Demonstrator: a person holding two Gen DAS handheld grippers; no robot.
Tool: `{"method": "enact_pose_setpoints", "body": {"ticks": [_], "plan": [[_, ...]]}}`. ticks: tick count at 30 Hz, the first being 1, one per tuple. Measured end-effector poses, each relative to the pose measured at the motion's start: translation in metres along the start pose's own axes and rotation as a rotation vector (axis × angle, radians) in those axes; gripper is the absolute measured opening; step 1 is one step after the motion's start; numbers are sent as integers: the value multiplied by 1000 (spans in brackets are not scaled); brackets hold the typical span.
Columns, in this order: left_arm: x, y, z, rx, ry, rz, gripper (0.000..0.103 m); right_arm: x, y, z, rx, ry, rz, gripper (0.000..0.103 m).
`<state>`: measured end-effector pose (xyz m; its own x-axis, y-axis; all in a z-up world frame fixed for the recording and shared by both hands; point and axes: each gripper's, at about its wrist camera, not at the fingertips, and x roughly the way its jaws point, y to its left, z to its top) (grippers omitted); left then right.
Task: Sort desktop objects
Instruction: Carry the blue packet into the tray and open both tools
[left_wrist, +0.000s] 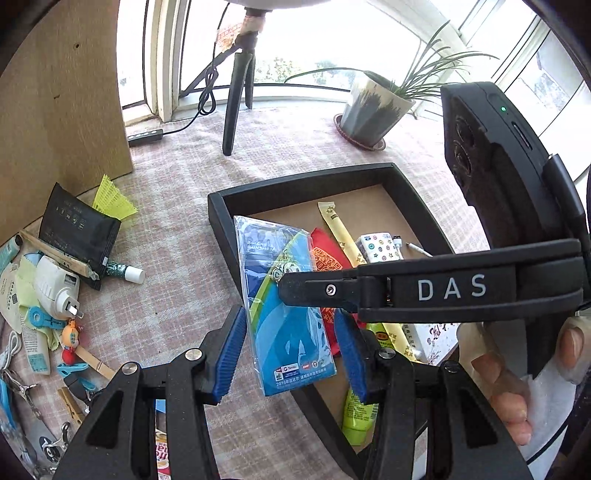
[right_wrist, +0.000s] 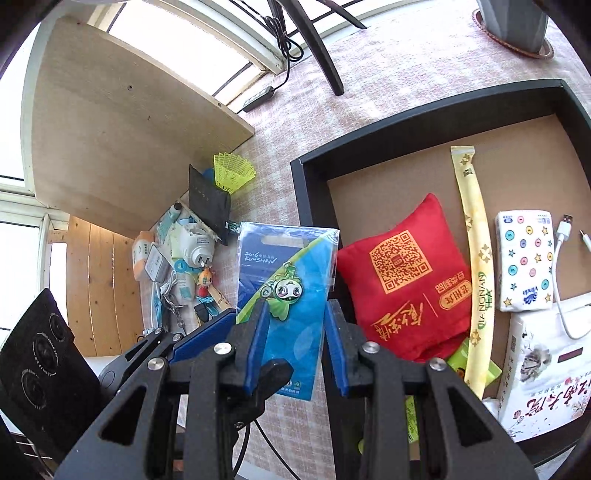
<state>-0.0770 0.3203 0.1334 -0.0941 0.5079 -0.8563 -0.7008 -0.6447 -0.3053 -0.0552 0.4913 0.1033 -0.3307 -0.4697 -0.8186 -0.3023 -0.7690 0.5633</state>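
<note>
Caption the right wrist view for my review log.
Blue packet between the right gripper fingers, above the tray rim, red pouch beside it.

The packet (right_wrist: 286, 295) is blue with a green swoosh and a green mascot, the pouch (right_wrist: 402, 284) red with a gold QR code (and gold script), the tissue pack (right_wrist: 524, 258) white with coloured dots and stars, the tray (right_wrist: 314, 192) black with a brown floor, the table (left_wrist: 177, 258) cloth pink-checked.

Home: checked tablecloth (left_wrist: 295, 147), potted plant (left_wrist: 373, 107), windows (left_wrist: 325, 44).
</note>
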Motion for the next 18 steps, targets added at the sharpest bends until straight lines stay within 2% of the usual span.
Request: {"method": "enact_pose_setpoints", "body": {"ticks": [9,13,16,18], "plan": [[21,-60,8,78,20,-50,46,-48,-44,-6,23,-52,-59,31],[30,-82,9,123,42,-46,46,-59,-56,-9,12,-55,-85,31],[35,-90,10,140,64,-40,46,-72,-58,-10,-18,-107,-140,31],[32,-87,9,135,57,-38,46,-79,-54,-7,-40,-129,-147,31]]}}
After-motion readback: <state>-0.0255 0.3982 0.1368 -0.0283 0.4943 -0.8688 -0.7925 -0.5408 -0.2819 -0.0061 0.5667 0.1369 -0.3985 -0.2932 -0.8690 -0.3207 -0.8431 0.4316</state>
